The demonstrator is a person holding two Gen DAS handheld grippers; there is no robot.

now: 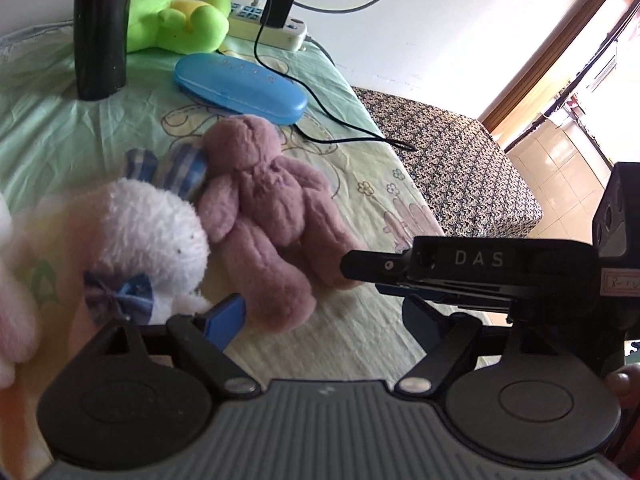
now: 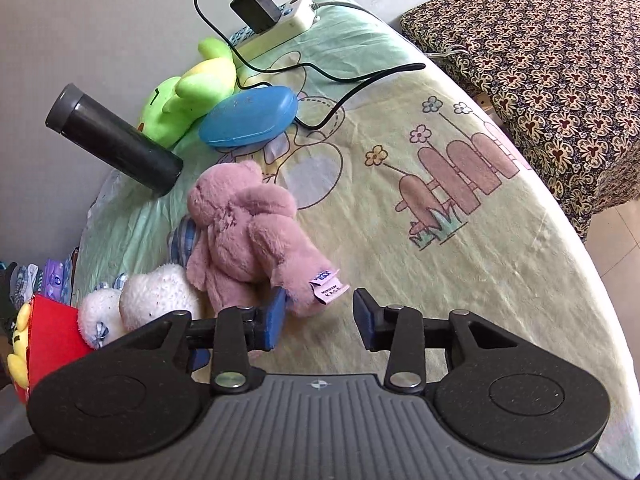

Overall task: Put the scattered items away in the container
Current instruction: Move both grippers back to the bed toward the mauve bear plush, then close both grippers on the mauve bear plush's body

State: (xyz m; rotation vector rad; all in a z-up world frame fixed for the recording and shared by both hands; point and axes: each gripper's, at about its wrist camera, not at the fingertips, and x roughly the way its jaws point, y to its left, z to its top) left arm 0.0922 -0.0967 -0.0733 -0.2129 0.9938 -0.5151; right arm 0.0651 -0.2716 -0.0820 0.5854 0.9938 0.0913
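Observation:
A mauve plush bear lies on the bed sheet, and one of its legs, with a sewn tag, reaches between the fingers of my right gripper. The jaws stand apart; the left pad is against the leg and the right pad is clear of it. A white plush bunny with a blue bow lies left of the bear. My left gripper is open just in front of both, with only sheet between its fingers. The right gripper comes in from the right of the left wrist view.
At the back lie a blue glasses case, a green plush, a black bottle and a power strip with a charger cable. A red box with a yellow plush is at the lower left. The bed's edge curves on the right.

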